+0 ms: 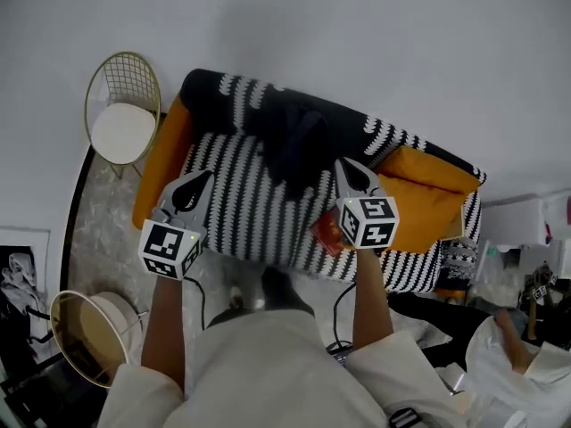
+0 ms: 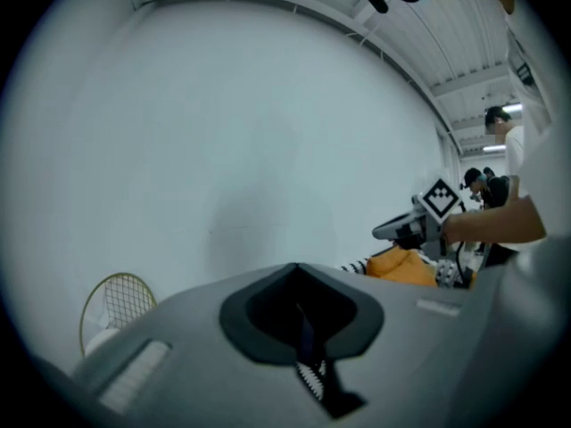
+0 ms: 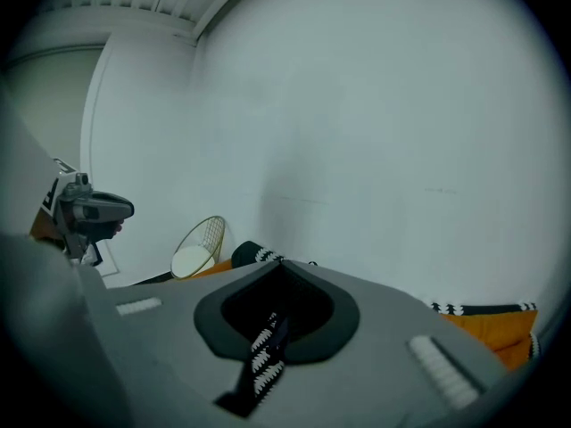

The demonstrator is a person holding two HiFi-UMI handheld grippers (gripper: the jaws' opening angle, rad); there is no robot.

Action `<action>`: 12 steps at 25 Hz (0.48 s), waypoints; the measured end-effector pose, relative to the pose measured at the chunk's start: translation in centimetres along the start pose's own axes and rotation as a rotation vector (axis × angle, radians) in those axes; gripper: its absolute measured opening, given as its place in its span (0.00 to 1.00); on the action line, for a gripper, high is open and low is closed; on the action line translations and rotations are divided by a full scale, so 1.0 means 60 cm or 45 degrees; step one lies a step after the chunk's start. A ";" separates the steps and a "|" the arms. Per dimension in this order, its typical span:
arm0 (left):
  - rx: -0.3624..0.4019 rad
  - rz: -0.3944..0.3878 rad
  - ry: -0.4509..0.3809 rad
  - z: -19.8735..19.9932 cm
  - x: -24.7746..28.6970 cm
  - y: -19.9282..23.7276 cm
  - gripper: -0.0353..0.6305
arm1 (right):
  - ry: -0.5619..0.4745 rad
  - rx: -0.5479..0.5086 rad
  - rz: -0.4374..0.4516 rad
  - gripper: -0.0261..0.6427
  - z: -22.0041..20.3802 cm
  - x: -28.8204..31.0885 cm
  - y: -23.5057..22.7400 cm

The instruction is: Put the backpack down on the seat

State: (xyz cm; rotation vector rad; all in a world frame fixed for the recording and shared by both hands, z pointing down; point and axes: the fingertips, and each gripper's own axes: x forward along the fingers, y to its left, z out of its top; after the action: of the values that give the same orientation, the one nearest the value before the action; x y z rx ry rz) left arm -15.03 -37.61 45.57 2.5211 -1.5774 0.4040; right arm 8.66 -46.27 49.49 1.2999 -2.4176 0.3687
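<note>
A black backpack point(image 1: 294, 141) lies on the sofa seat point(image 1: 236, 208), which has a black-and-white striped cover, and it leans toward the backrest. My right gripper point(image 1: 344, 164) hovers just right of the backpack, apart from it, with its jaws together and nothing between them point(image 3: 279, 261). Over the seat's left part, my left gripper point(image 1: 203, 176) is also shut and empty point(image 2: 297, 266). Each gripper view looks over its jaws at the white wall. The right gripper point(image 2: 428, 212) appears in the left gripper view, and the left gripper point(image 3: 89, 208) in the right gripper view.
Orange cushions point(image 1: 428, 190) sit at the sofa's right end. A red item point(image 1: 328, 230) lies at the seat's front edge. A gold wire chair point(image 1: 125, 114) stands left of the sofa and another round one point(image 1: 89, 333) at lower left. A person point(image 1: 522, 350) is at lower right.
</note>
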 end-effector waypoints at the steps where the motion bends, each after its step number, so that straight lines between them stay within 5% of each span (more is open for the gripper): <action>1: 0.008 -0.004 -0.006 0.004 -0.011 -0.004 0.06 | -0.008 -0.012 -0.008 0.05 0.005 -0.016 0.013; 12: 0.080 -0.068 -0.044 0.038 -0.116 -0.064 0.06 | -0.114 0.001 -0.034 0.05 0.028 -0.185 0.145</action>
State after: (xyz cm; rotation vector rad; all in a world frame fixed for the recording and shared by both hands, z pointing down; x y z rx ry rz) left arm -14.10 -30.52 41.41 2.6247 -1.5282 0.4122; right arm 6.65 -34.02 42.66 1.3749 -2.4711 0.3106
